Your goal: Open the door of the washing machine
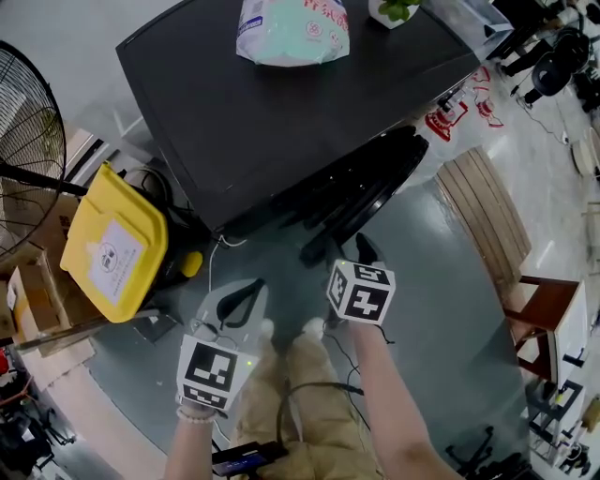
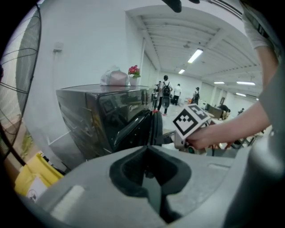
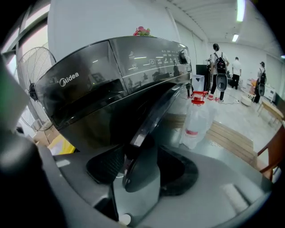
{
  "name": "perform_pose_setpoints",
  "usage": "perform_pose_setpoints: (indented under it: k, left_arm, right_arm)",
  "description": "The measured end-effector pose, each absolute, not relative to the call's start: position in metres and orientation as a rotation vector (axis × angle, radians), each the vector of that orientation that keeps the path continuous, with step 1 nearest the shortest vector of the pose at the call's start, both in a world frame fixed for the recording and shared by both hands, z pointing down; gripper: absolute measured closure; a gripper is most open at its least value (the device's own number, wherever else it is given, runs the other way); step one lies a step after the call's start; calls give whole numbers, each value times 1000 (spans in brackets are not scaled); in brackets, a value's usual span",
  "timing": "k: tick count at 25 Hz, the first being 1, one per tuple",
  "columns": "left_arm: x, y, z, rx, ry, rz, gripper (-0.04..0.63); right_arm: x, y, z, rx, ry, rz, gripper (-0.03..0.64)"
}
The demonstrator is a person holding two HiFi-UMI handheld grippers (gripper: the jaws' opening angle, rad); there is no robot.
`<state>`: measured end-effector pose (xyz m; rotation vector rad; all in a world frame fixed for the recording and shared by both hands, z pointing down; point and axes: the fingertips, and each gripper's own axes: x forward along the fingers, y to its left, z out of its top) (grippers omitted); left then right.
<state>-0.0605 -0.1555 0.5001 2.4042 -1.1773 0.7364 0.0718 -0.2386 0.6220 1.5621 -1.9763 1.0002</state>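
- The right gripper [image 3: 140, 173] stands released, its jaws spread wide. In its own view the free edge of the door [image 3: 156, 116] runs down between the two pads, with a gap showing on each side.
- The left gripper [image 2: 151, 176] is clenched, its jaws together with nothing between them. In the head view it hangs at about 8 o'clock from the right gripper, apart from the door.
- The door is dark and glossy. It stands ajar, swung out from the front of the washing machine [image 1: 281, 112] towards 5 o'clock in the head view.
- The washing machine is a black front-loader. Its control panel and dial run along the top of its front in the right gripper view.
- On its lid, at 12 o'clock in the head view, lies a white plastic bag [image 1: 292, 28], with a potted plant [image 1: 394, 9] just beside it at 3 o'clock.
- A yellow bin [image 1: 112, 248] sits on the floor at the machine's 8 o'clock, and a floor fan [image 1: 28, 159] stands at the bin's 10 o'clock.
- A clear bottle with a red cap [image 3: 196, 124] stands on the floor at 3 o'clock from the door in the right gripper view.
- A wooden bench [image 1: 487, 216] lies at the machine's 4 o'clock.
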Motion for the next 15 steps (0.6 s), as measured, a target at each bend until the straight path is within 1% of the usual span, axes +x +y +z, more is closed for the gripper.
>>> perform_pose_setpoints:
  k: [9, 15]
  left_arm:
    - [-52, -159, 494, 2427, -1173, 739, 603]
    - [-35, -163, 489, 2463, -1139, 722, 603]
  right_arm:
    - [84, -226, 622, 1514, -1992, 911, 397]
    - [107, -206, 622, 1519, -1961, 891, 428]
